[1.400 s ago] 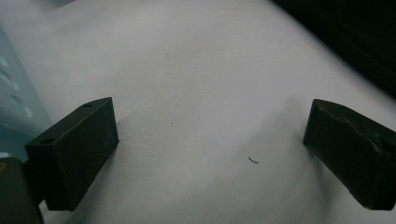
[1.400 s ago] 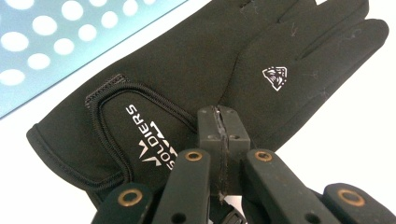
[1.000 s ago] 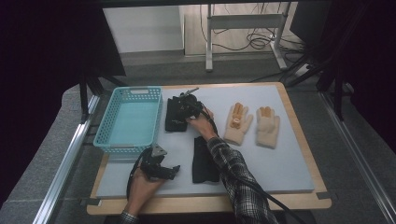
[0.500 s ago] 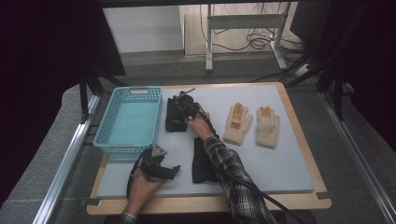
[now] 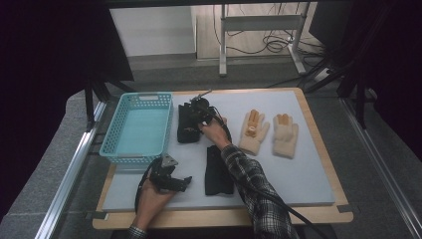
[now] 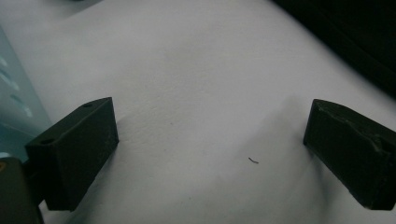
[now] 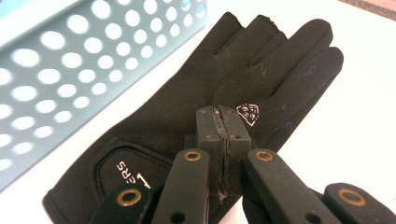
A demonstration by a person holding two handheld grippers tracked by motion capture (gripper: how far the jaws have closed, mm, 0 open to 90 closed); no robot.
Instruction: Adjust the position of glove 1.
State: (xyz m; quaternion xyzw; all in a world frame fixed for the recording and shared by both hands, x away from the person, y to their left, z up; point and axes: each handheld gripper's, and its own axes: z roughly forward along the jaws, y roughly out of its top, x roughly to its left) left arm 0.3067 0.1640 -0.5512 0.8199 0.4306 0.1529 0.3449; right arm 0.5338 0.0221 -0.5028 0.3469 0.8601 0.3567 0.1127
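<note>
the right gripper [image 5: 197, 110] sits on top of a black glove [image 5: 188, 124] that lies flat on the grey mat [image 5: 298, 169], just beside the blue basket [image 5: 141, 128]. in the right gripper view its two jaws are pressed tight together over the back of the black glove [image 7: 196, 107], near a small white logo; they have just been closing, and a bit of the cloth may be pinched between the tips, but i cannot tell for sure. the glove's fingers point away from the gripper, and the basket [image 7: 70, 56] with its round holes is close along one side. the right hand [image 5: 215, 132] holds that gripper, and its checked sleeve [image 5: 251, 184] lies across the mat. a second black glove [image 5: 217, 172] lies nearer the person, partly under that sleeve. the left gripper [image 5: 171, 179] rests low on the mat near the front edge, held by the left hand [image 5: 152, 201]. in the left gripper view its jaws stand wide apart with bare mat [image 6: 201, 93] between them and nothing in them. two cream gloves [image 5: 268, 133] lie side by side farther to the right, well apart from both grippers.
</note>
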